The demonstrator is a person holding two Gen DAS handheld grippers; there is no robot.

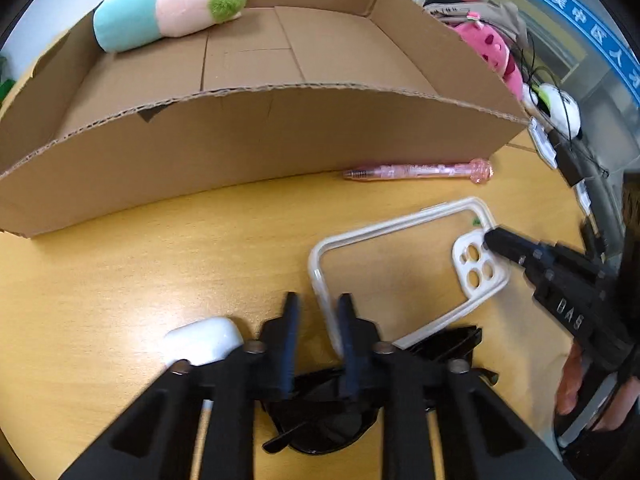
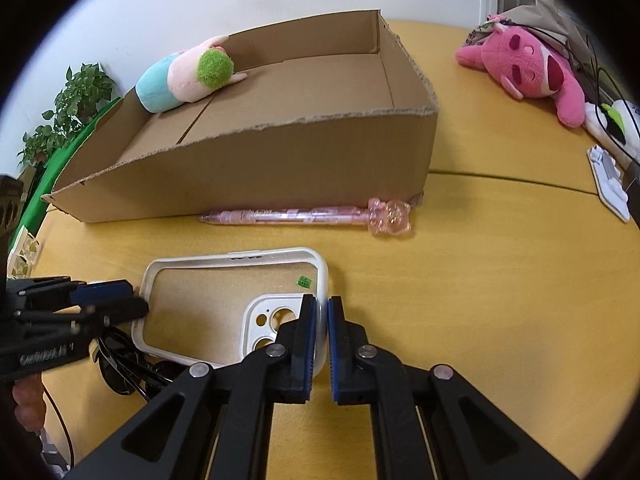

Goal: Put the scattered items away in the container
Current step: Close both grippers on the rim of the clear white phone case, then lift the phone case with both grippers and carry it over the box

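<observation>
A clear phone case (image 1: 400, 264) (image 2: 236, 304) with a white rim lies on the yellow table in front of the cardboard box (image 1: 256, 140) (image 2: 280, 168). My right gripper (image 2: 322, 308) is shut on the case's rim by the camera cutout; it shows in the left wrist view (image 1: 490, 238). My left gripper (image 1: 318, 306) straddles the case's opposite rim with a gap still showing; it shows in the right wrist view (image 2: 132, 300). A pink pen (image 1: 416, 170) (image 2: 308, 216) lies by the box. A plush doll (image 1: 168, 8) (image 2: 184, 76) lies inside the box.
Black sunglasses (image 1: 332, 412) (image 2: 128, 368) lie under the case's near end. A white earbud case (image 1: 204, 340) sits left of my left gripper. A pink plush (image 2: 532, 68) (image 1: 496, 52) and cables lie at the table's right. A plant (image 2: 68, 108) stands at the left.
</observation>
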